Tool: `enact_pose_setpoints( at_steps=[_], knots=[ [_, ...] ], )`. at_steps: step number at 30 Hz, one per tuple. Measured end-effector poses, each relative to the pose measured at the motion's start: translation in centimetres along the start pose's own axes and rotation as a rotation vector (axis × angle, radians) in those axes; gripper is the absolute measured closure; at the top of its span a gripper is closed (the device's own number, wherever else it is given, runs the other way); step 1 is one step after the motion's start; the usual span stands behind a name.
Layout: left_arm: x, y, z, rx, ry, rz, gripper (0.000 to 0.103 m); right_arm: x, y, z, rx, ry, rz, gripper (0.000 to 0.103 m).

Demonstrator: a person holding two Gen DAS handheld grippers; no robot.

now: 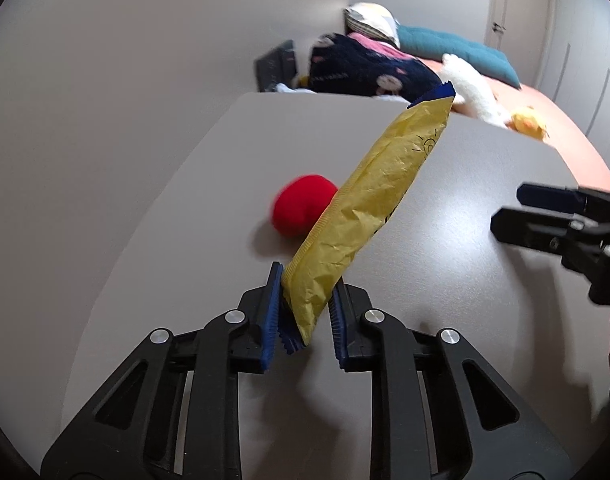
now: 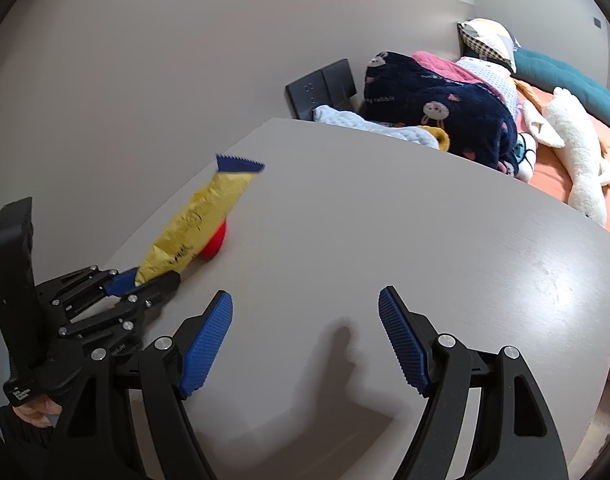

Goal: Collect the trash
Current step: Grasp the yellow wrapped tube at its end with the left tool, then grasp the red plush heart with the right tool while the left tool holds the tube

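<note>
While the left tongs [image 1: 305,312] pinch one end of the yellow snack wrapper [image 1: 369,200], it juts out slantwise above the grey tabletop [image 1: 445,280], a red ball [image 1: 301,210] just behind it. Right tongs [image 2: 305,340] hang wide and empty nearby. The wrapper looks picked up; next it needs carrying to a bin, none in sight.
</note>
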State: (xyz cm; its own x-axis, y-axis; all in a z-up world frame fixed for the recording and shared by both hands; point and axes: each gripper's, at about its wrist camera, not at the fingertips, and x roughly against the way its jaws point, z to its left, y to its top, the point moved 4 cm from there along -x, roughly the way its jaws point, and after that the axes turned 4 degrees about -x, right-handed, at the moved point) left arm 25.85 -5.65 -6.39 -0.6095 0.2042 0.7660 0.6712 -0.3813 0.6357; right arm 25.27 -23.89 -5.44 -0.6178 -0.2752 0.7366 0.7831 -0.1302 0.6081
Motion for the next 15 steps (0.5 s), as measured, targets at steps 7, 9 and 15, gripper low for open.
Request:
enact_pose_setpoints(
  at_steps=[7, 9, 15],
  knots=[
    [2.3, -0.6, 2.4, 0.042, 0.048, -0.032, 0.082, -1.2, 0.5, 2.3, 0.04, 0.006, 0.01, 0.027],
    [2.7, -0.9, 3.2, 0.052, 0.079, -0.031, 0.082, -1.8, 0.7, 3.1, 0.054, 0.006, 0.015, 0.027],
    [3.3, -1.5, 6.0, 0.134, 0.127, -0.031, 0.082, -4.0, 1.4, 5.5, 0.085, 0.028, 0.051, 0.027]
  ],
)
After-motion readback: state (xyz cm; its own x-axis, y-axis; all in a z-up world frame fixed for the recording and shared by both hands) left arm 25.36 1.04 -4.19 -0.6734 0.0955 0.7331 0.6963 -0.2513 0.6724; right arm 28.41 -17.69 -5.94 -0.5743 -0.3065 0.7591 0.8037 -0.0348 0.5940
